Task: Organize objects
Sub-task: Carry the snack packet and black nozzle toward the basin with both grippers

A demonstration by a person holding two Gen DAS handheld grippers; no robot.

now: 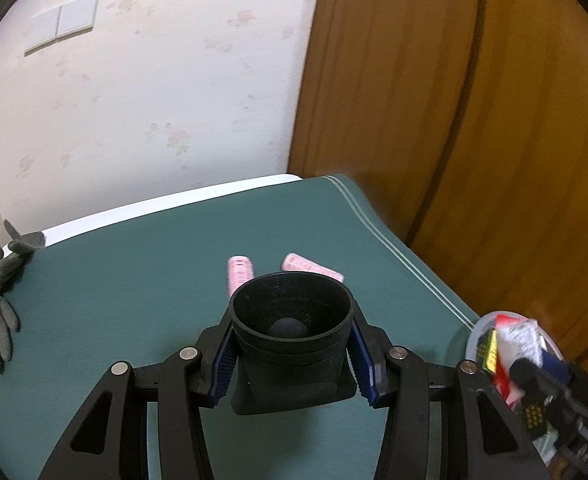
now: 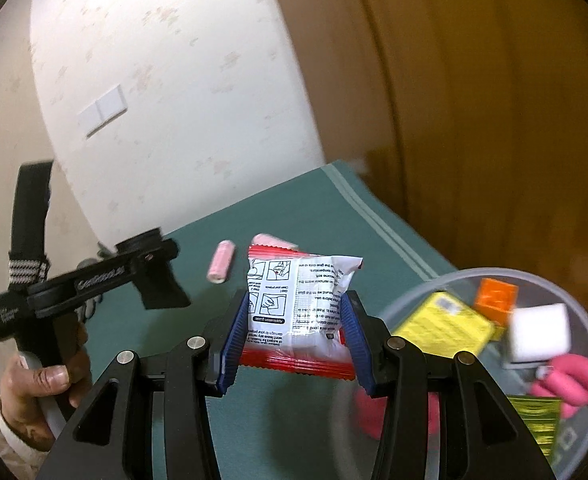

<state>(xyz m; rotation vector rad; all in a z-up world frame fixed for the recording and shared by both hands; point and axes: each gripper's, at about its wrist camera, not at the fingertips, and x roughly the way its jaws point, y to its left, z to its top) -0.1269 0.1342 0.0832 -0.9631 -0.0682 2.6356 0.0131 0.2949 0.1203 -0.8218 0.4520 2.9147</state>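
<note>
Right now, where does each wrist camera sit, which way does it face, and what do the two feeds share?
Left wrist: on the left gripper, facing forward over the green table to the wall; its blue fingers clamp a black cup.
Right wrist: on the right gripper, facing likewise, clamping a white packet; the person's left hand shows.
Shared: table, pink roller, clear bowl, wall plate.
</note>
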